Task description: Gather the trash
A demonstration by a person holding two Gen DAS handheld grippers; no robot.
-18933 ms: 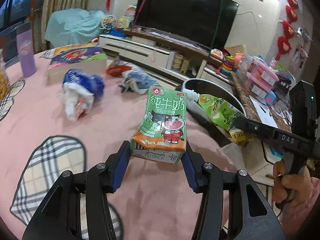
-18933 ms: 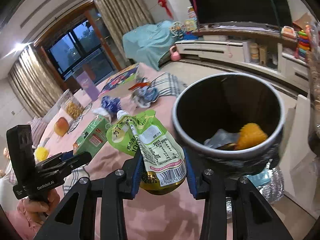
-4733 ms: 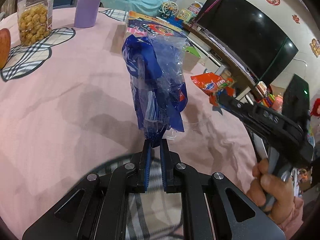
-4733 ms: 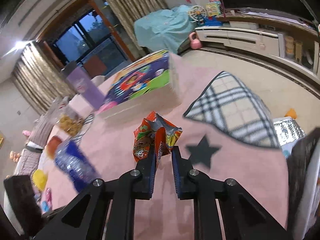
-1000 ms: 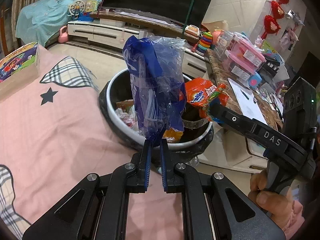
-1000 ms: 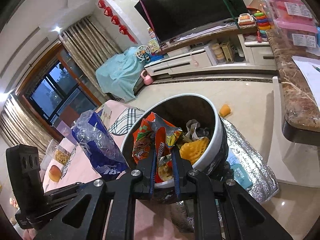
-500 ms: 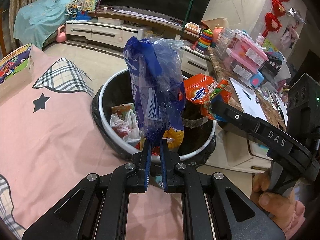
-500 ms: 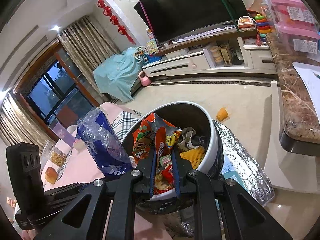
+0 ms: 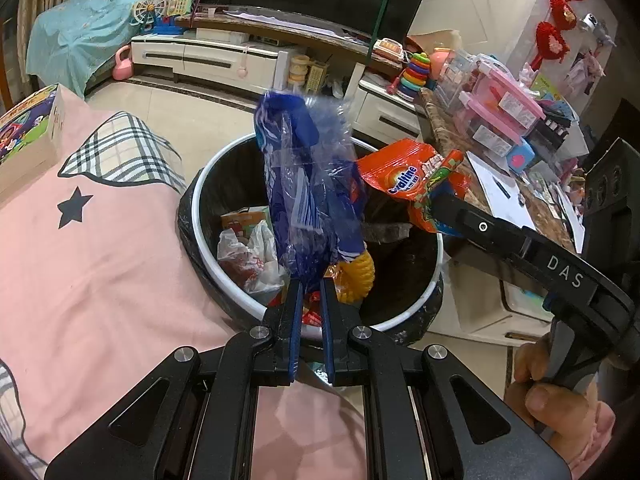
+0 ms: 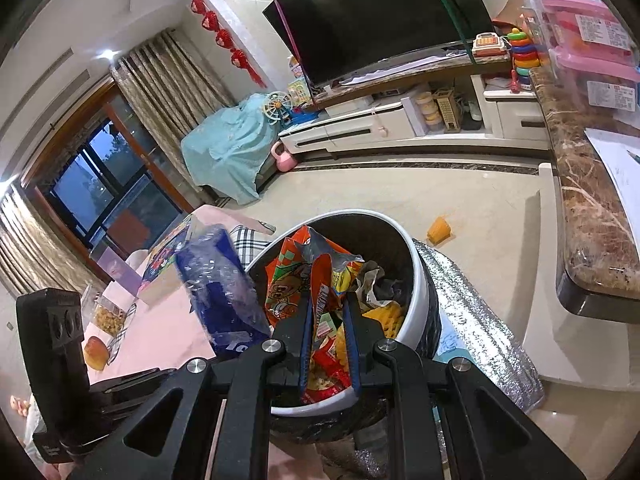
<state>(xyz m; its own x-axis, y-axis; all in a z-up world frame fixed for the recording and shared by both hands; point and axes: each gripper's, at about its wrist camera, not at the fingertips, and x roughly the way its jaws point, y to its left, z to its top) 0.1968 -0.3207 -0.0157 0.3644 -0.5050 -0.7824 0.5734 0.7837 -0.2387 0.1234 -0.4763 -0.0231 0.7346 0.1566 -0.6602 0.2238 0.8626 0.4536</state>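
Note:
My left gripper point(image 9: 310, 286) is shut on a crumpled blue and clear plastic bag point(image 9: 308, 184), held upright over the near rim of the round black trash bin point(image 9: 208, 184). My right gripper point(image 10: 328, 300) is shut on an orange snack wrapper point(image 10: 308, 276), held over the same bin point(image 10: 420, 280). The wrapper also shows in the left wrist view point(image 9: 408, 172), just right of the blue bag. The bin holds a milk carton point(image 9: 244, 216), white plastic and yellow scraps. The blue bag shows blurred in the right wrist view point(image 10: 220, 288).
The pink tablecloth point(image 9: 100, 260) with a black star lies left of the bin. A colourful box point(image 9: 24, 132) sits at the table's far left. A marble counter point(image 10: 588, 208) with pink storage boxes stands to the right. A silver foil mat point(image 10: 480, 320) lies beside the bin.
Both grippers have moved further over the bin with their trash still held. The jaws of both have parted slightly but still hold the bag and the wrapper.

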